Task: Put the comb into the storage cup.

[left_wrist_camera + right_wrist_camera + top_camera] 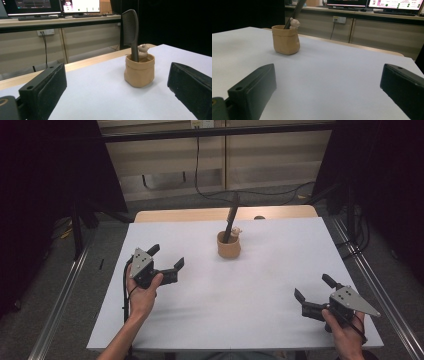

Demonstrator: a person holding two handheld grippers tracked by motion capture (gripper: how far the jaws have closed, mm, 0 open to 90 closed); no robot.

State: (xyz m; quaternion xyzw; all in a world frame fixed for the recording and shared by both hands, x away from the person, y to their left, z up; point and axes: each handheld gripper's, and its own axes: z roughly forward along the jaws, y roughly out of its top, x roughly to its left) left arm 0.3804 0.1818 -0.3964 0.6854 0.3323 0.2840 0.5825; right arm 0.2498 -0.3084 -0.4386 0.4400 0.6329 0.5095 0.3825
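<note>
A tan cup (229, 246) (139, 71) (286, 40) stands upright toward the back middle of the white table top (250, 290). A dark comb (231, 222) (131, 30) leans out of it, and a small bear figure (143, 50) (294, 23) peeks over its rim. My left gripper (166, 256) is held at the left, open and empty, well short of the cup. At the right front, my right gripper (312, 288) is open too, holding nothing.
A wooden strip (225, 213) edges the table's far side. Cables (250, 194) trail over the floor behind. Metal rails (380, 295) run along both sides. A desk with monitors (50, 5) (392, 5) stands beyond.
</note>
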